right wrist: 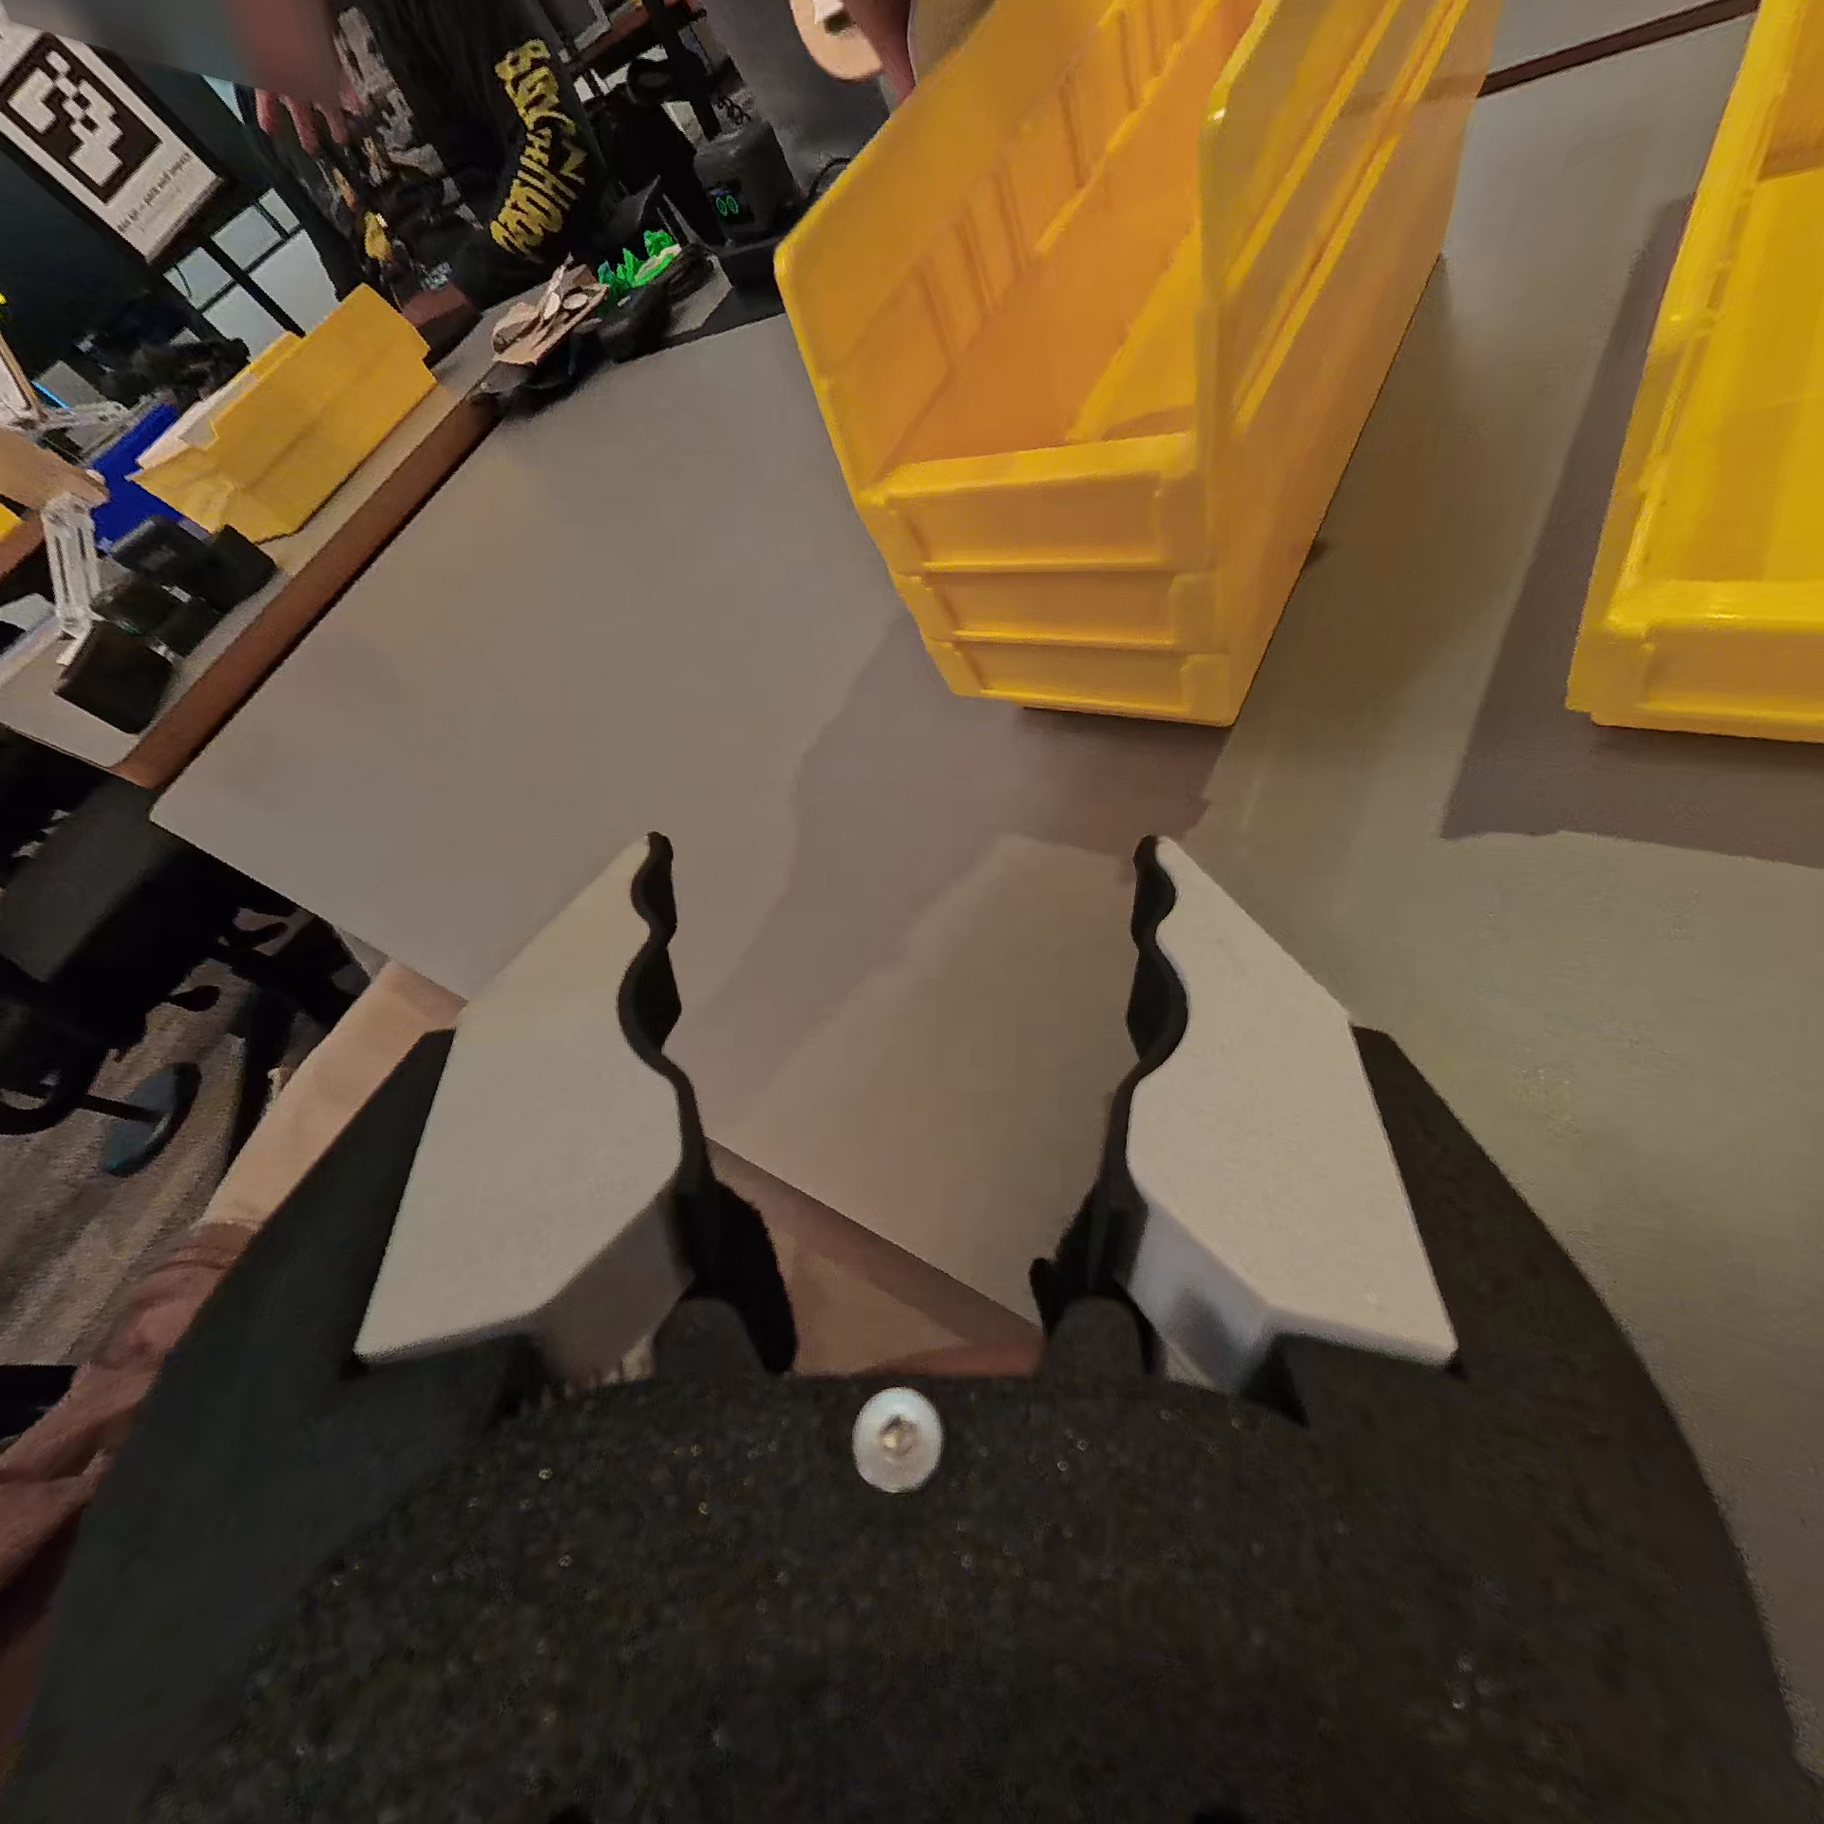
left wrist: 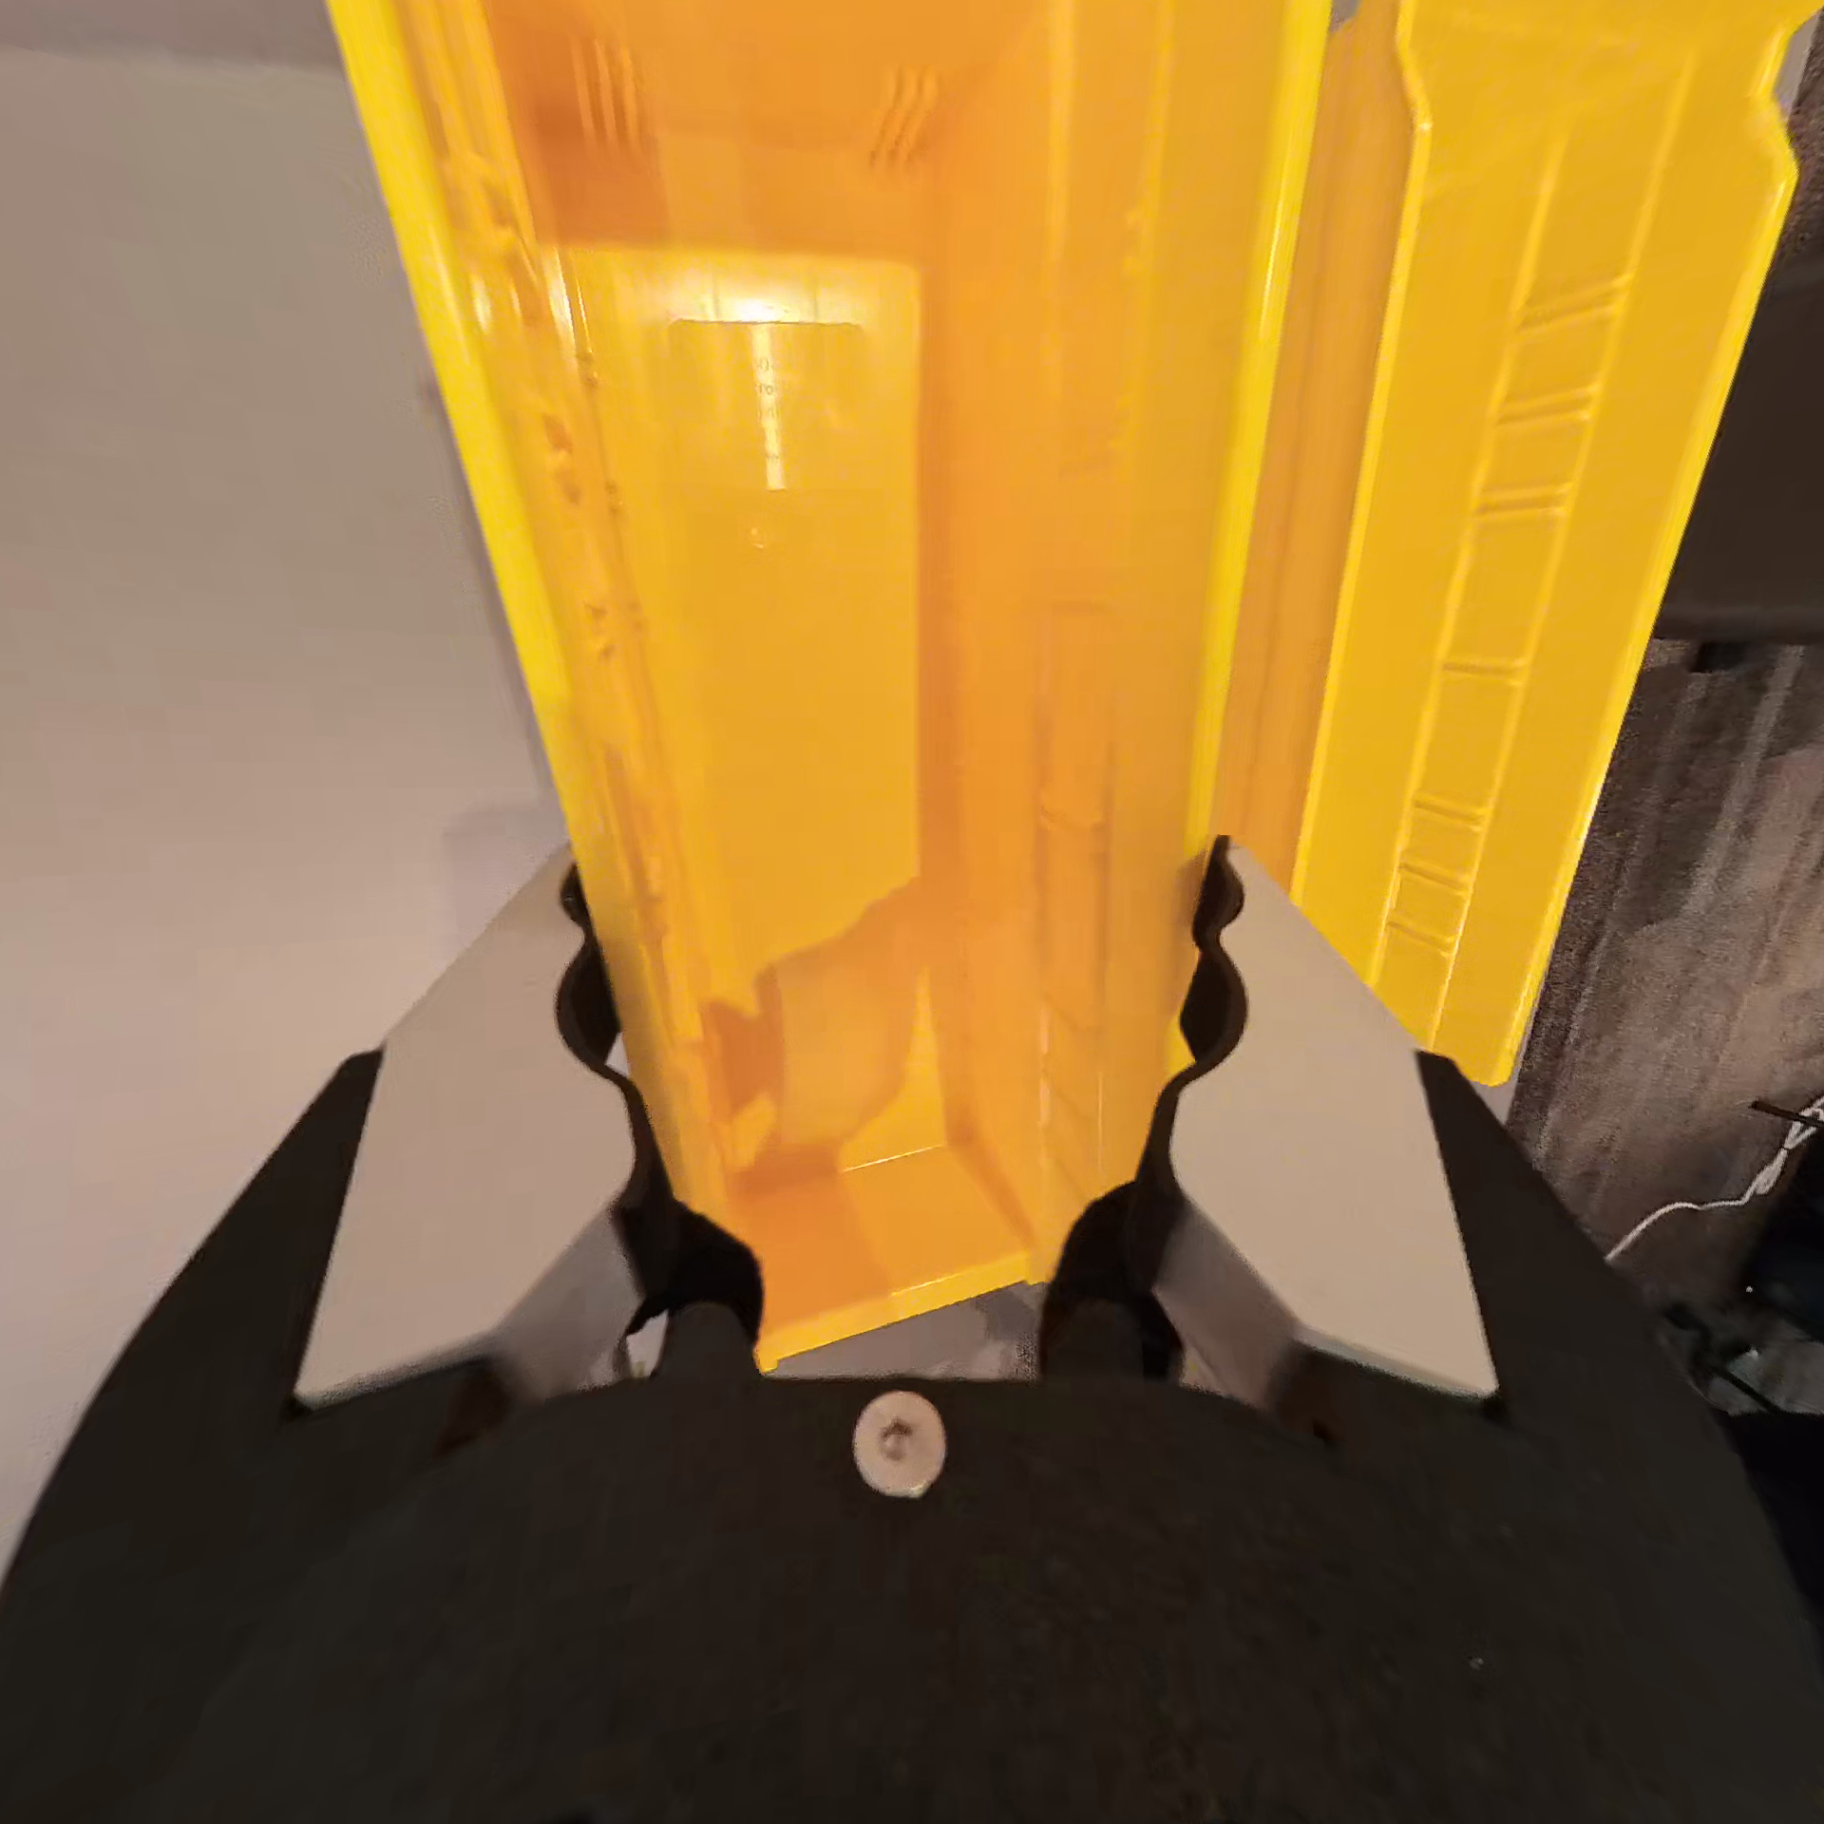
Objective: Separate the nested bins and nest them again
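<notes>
Yellow long plastic bin [left wrist: 819,691] is clamped between the left gripper [left wrist: 893,997] fingers, beside another yellow bin [left wrist: 1540,553], while the right gripper [right wrist: 903,997], fingers apart and empty, is held short of the nested yellow stack [right wrist: 1066,592] on the grey table [right wrist: 592,642]; separation seems underway, careful placing needed next.

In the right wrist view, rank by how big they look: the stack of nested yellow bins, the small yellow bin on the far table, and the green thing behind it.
1. Nested bins, nearest, so apparent size only.
2. Small bin.
3. Green thing, smallest and farthest.
</notes>
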`<action>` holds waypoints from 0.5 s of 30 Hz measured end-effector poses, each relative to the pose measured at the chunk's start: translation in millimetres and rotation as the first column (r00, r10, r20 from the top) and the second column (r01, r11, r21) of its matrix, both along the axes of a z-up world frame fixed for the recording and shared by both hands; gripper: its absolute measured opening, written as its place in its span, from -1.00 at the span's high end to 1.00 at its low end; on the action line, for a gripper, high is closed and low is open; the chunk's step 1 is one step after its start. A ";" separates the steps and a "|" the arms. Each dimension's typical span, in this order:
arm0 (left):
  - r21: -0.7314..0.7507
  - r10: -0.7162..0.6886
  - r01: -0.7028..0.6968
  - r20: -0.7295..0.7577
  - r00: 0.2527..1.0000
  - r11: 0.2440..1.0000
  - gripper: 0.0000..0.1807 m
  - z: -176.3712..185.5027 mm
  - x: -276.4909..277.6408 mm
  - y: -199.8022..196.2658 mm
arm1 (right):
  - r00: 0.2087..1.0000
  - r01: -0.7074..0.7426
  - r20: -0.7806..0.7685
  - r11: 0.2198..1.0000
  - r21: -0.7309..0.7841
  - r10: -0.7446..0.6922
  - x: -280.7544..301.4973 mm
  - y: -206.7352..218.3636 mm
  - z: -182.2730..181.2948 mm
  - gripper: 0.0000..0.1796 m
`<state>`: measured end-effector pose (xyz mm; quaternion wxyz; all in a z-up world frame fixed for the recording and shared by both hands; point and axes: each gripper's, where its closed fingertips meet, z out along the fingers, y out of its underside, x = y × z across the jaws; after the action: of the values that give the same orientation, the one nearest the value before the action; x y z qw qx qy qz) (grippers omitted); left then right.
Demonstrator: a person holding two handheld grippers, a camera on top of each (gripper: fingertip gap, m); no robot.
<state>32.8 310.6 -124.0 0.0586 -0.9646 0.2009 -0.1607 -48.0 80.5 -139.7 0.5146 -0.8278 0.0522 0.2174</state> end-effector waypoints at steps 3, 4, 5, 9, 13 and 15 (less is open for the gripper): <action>0.002 0.006 -0.006 0.006 1.000 1.000 -0.20 1.9 0.2 0.1 | 1.000 -0.011 -0.013 1.000 0.005 0.011 -2.9 0.9 1.9 -0.02; 0.009 0.003 -0.003 0.002 1.000 1.000 -0.17 2.6 0.6 0.3 | 1.000 -0.017 -0.010 1.000 0.002 0.017 -4.6 1.3 1.3 -0.02; 0.011 0.000 0.000 -0.002 1.000 1.000 -0.16 3.1 1.0 -0.3 | 1.000 -0.023 -0.005 1.000 -0.002 0.023 -6.6 1.8 0.5 -0.02; 0.006 -0.031 0.031 -0.026 0.999 0.999 -0.13 4.2 1.3 -4.5 | 0.999 -0.039 0.025 0.999 -0.016 0.039 -11.9 2.7 -3.4 -0.01; -0.017 -0.049 0.048 -0.025 0.999 0.999 -0.12 4.4 -0.9 -7.8 | 0.998 -0.044 0.037 0.999 -0.025 0.045 -13.2 2.6 -5.7 -0.01; -0.031 -0.051 0.050 -0.023 0.998 0.998 -0.14 3.9 -3.2 -9.0 | 0.998 -0.046 0.033 0.999 -0.030 0.047 -13.1 2.3 -6.7 -0.01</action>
<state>29.5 301.7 -120.1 0.0374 -0.9618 0.2235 -0.1538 -61.1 82.7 -146.4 0.4980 -0.8398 0.0277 0.2146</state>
